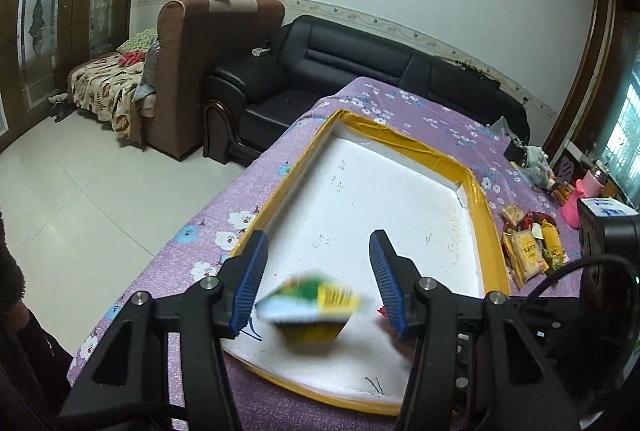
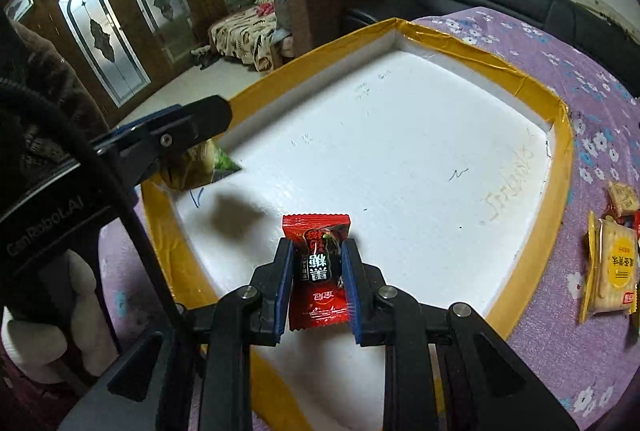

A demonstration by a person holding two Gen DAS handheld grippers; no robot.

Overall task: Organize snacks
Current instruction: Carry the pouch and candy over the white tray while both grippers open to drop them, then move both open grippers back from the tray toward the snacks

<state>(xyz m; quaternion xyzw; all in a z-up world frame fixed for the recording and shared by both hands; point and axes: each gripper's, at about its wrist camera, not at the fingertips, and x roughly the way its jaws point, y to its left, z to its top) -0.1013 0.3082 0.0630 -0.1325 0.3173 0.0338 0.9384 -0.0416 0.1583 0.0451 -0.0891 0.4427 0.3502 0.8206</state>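
A white foam tray with a yellow-taped rim [image 1: 486, 231] [image 2: 560, 135] lies on a purple flowered tablecloth. My left gripper [image 1: 318, 251] is open above the tray's near left corner; a blurred yellow-green snack packet [image 1: 312, 307] is in the air between and below its fingers, touching neither. In the right wrist view that packet [image 2: 208, 163] shows under the left gripper [image 2: 180, 127]. My right gripper [image 2: 316, 251] is shut on a red candy packet [image 2: 318, 271] and holds it over the tray's near edge.
A pile of snack packets [image 1: 528, 247] lies on the cloth right of the tray; cracker packs [image 2: 612, 267] show in the right wrist view. A pink cup [image 1: 592, 183] and clutter stand at the far right. A black sofa [image 1: 320, 63] is behind the table.
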